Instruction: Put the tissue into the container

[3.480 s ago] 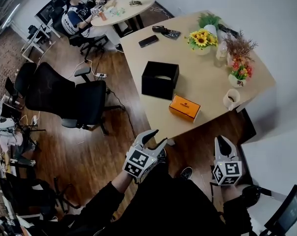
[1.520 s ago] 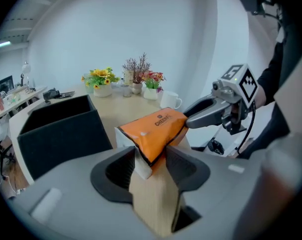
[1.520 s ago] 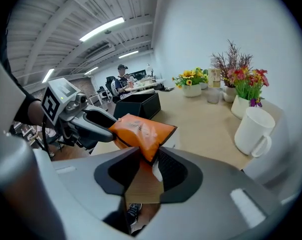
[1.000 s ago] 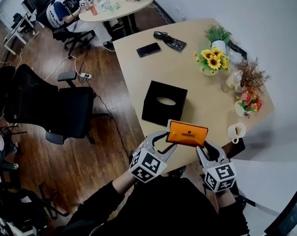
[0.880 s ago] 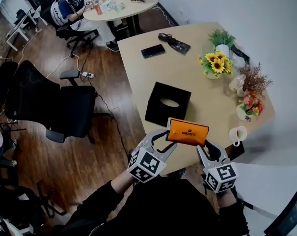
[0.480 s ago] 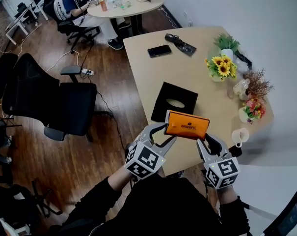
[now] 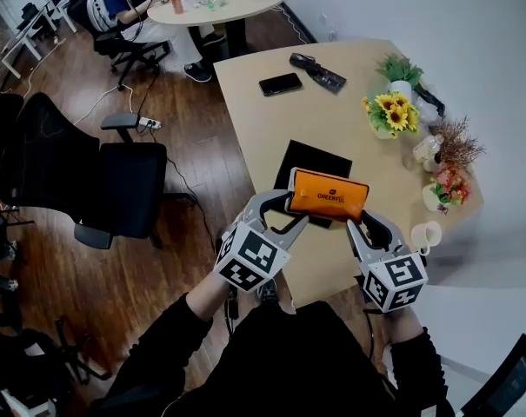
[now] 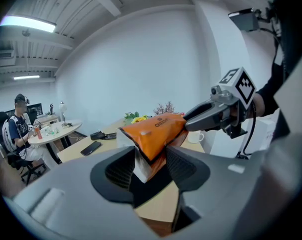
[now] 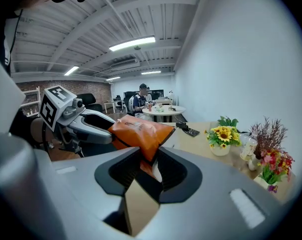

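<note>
An orange tissue pack (image 7: 328, 195) hangs in the air, held by its two ends. My left gripper (image 7: 288, 209) is shut on its left end and my right gripper (image 7: 368, 221) is shut on its right end. Right under and behind the pack sits the black box container (image 7: 308, 156) on the wooden table (image 7: 271, 124), its top opening hidden by the pack. The left gripper view shows the pack's end (image 8: 153, 134) pinched in the left gripper (image 8: 150, 166), with the right gripper (image 8: 205, 116) beyond. The right gripper view shows the pack (image 9: 141, 131) clamped in the right gripper (image 9: 148, 171).
A sunflower pot (image 7: 387, 115), dried and pink flowers (image 7: 445, 185) and a white mug (image 7: 426, 233) line the table's right edge. A phone (image 7: 280, 83) lies at the far end. A black office chair (image 7: 115, 185) stands left of the table.
Both grippers have lifted the orange pack off the table's near edge and carried it forward, so it now overlaps the black box.
</note>
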Action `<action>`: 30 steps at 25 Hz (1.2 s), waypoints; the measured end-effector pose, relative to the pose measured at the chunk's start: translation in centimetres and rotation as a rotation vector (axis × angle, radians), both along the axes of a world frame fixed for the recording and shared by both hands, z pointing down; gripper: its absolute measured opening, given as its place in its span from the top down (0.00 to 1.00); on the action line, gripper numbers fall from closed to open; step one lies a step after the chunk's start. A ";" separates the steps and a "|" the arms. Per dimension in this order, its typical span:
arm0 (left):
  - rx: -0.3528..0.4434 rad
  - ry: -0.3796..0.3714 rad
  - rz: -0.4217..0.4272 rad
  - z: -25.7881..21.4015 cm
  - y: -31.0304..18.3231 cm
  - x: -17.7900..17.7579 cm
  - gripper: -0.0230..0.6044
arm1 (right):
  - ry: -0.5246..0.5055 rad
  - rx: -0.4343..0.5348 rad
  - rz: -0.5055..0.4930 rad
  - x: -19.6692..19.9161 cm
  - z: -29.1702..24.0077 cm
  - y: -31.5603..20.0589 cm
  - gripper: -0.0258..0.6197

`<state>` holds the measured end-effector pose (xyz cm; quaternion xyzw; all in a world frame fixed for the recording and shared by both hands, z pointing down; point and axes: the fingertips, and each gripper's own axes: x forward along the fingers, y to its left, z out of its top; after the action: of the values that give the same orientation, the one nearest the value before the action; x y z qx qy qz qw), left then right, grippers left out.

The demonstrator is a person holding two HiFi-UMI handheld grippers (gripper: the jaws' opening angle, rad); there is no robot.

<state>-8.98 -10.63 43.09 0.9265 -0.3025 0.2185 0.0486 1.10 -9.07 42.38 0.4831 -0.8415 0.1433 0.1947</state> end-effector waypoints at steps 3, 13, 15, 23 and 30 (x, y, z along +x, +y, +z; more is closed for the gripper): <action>-0.002 -0.015 -0.013 0.0 -1.5 0.0 0.68 | -0.006 0.000 -0.017 0.0 0.0 -1.6 0.79; -0.070 -0.094 -0.054 2.7 -6.7 1.5 0.68 | -0.027 -0.044 -0.028 1.8 3.0 -7.0 0.79; -0.082 -0.115 -0.056 3.4 -7.7 2.1 0.68 | -0.036 -0.061 -0.023 2.3 3.9 -8.0 0.79; -0.145 -0.186 -0.043 7.0 -10.7 3.1 0.68 | -0.036 -0.115 -0.019 3.3 7.5 -10.8 0.79; -0.209 -0.237 -0.039 10.0 -12.2 2.7 0.68 | -0.012 -0.164 -0.048 2.8 10.3 -12.1 0.79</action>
<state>-6.24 -22.87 53.13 0.8779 -0.2998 0.3557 0.1131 3.91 -21.21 52.68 0.4445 -0.8393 0.2102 0.2320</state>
